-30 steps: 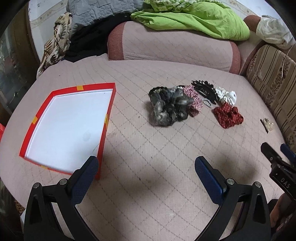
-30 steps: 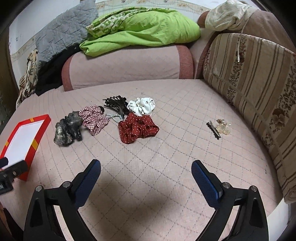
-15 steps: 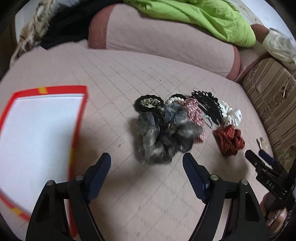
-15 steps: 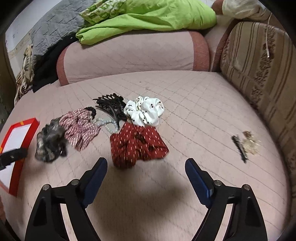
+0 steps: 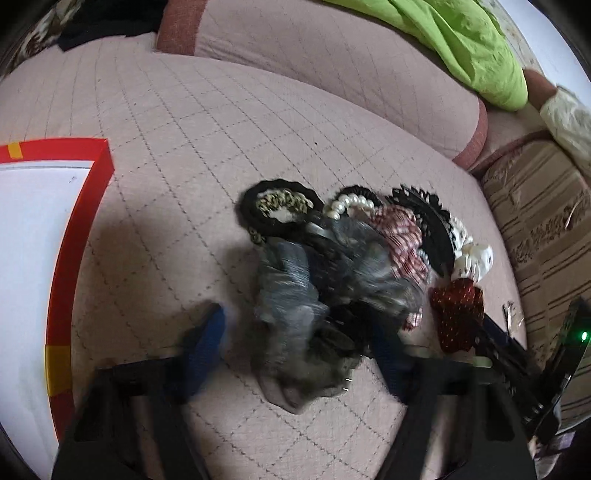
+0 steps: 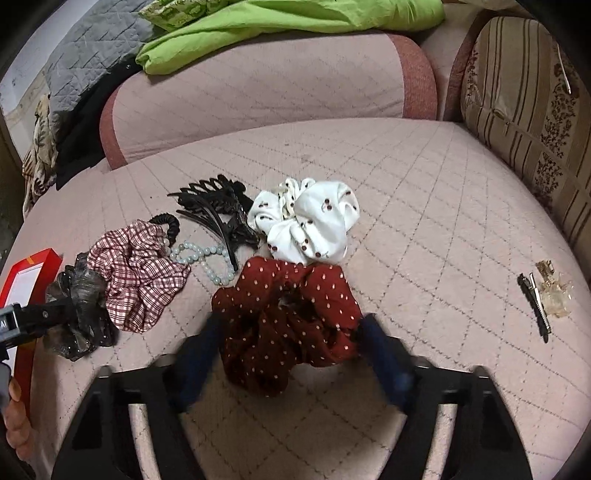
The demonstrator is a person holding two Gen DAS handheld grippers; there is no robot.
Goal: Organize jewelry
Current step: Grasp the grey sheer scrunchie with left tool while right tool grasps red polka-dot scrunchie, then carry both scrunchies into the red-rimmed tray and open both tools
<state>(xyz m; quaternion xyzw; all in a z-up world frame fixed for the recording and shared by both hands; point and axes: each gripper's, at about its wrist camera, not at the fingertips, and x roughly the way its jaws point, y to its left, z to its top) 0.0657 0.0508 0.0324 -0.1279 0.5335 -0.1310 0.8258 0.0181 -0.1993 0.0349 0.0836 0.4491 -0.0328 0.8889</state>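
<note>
A heap of hair accessories lies on the pink quilted cushion. My left gripper [image 5: 299,332] is open, its blue fingers on either side of the grey-black scrunchie [image 5: 317,291], which also shows in the right wrist view [image 6: 79,314]. My right gripper [image 6: 291,343] is open, straddling the red dotted scrunchie [image 6: 288,317], also seen in the left wrist view [image 5: 456,314]. Nearby lie a plaid scrunchie [image 6: 136,266], a white cherry-print scrunchie [image 6: 306,221], a black claw clip [image 6: 218,206], a pearl bracelet [image 6: 207,258] and a black crocheted band [image 5: 280,210].
A red box with a white inside [image 5: 74,236] lies on the cushion to the left. A black clip and a clear clip [image 6: 546,295] lie apart at the right. A bolster [image 6: 258,92] with a green blanket [image 6: 280,22] is behind; a striped pillow [image 6: 528,103] is at the right.
Both grippers have moved forward and down onto the heap. The left now straddles the grey-black scrunchie, the right the red one. Both stay open.
</note>
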